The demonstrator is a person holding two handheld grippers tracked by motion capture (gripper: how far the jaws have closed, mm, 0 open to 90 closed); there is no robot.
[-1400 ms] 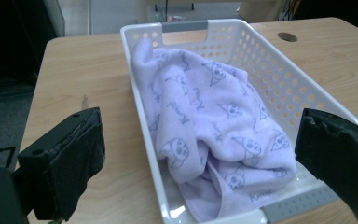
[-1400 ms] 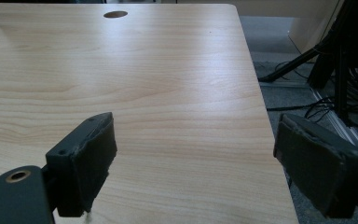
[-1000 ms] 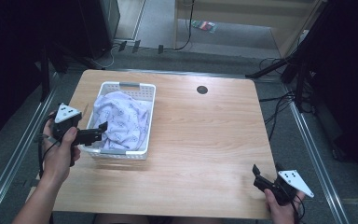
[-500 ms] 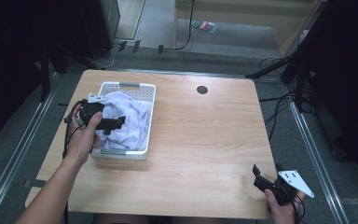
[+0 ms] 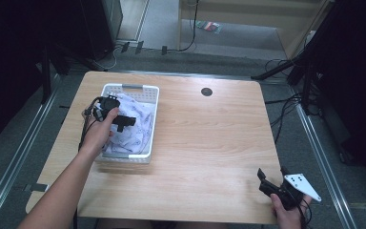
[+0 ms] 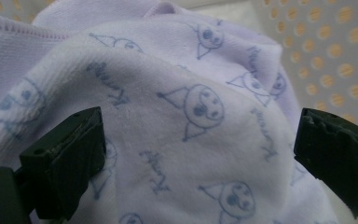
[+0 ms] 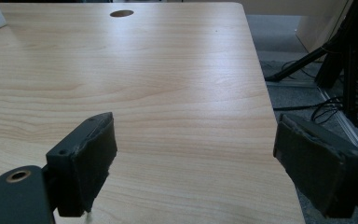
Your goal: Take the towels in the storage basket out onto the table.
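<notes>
- The left hand-held gripper [image 5: 124, 120] is reaching into the white basket [image 5: 128, 88] at the far left of the surface [image 5: 209, 138], its jaws spread wide on either side of a fold of the cloth [image 6: 186, 121].
- The cloth, pale lilac with small printed faces, is lying bunched inside the basket, so a raised fold is offering the easiest place to pinch.
- The jaws are not yet closing on the fabric; a grasp looks like the step in hand.
- The right hand-held gripper [image 5: 271, 183] is waiting at the near right corner, jaws apart and holding nothing, probably staying clear until the cloth is coming out.
</notes>
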